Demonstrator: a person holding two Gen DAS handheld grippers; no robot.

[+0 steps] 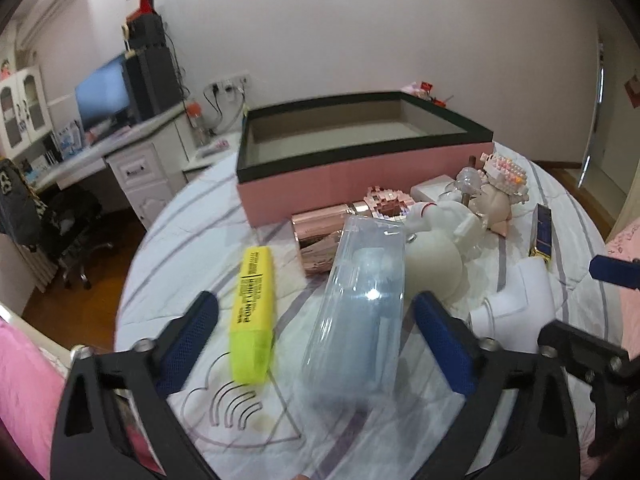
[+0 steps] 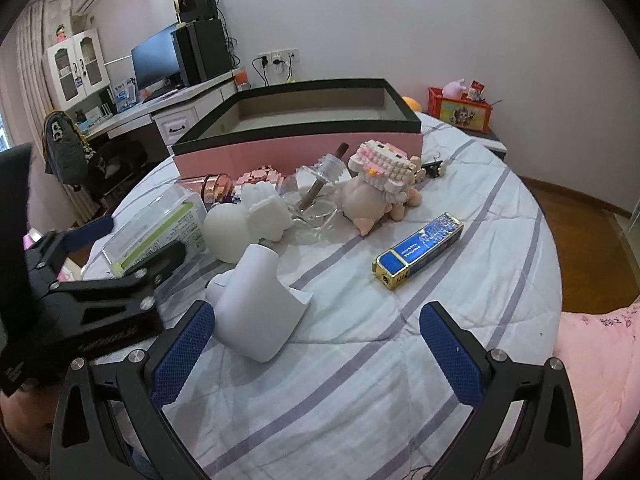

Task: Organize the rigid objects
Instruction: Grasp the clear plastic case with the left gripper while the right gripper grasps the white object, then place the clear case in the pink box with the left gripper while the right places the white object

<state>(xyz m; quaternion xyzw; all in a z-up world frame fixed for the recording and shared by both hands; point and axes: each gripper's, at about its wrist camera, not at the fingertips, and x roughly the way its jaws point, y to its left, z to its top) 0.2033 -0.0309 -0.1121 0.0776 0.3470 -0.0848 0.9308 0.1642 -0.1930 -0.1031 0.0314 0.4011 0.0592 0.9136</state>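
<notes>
A pink box with a black rim (image 1: pixel 360 168) stands open on the bed; it also shows in the right wrist view (image 2: pixel 296 152). My left gripper (image 1: pixel 316 344) is open, its jaws on either side of a clear plastic case (image 1: pixel 360 300) and a yellow highlighter (image 1: pixel 252 316), touching neither. My right gripper (image 2: pixel 316 352) is open and empty; a white plastic piece (image 2: pixel 260 304) lies by its left finger. A blue and gold lighter (image 2: pixel 420 250), a white figure (image 2: pixel 240 224), a rose-gold cylinder (image 1: pixel 316 236) and a brick-built toy (image 2: pixel 384 172) lie before the box.
The bed has a white striped sheet (image 2: pixel 360 360) and a pink quilt (image 2: pixel 600 360) at the right. A glass dish with a stopper (image 2: pixel 316 196) lies among the toys. A desk with a monitor (image 2: pixel 156 60) stands at the far left, a red box (image 2: pixel 460 108) behind the bed.
</notes>
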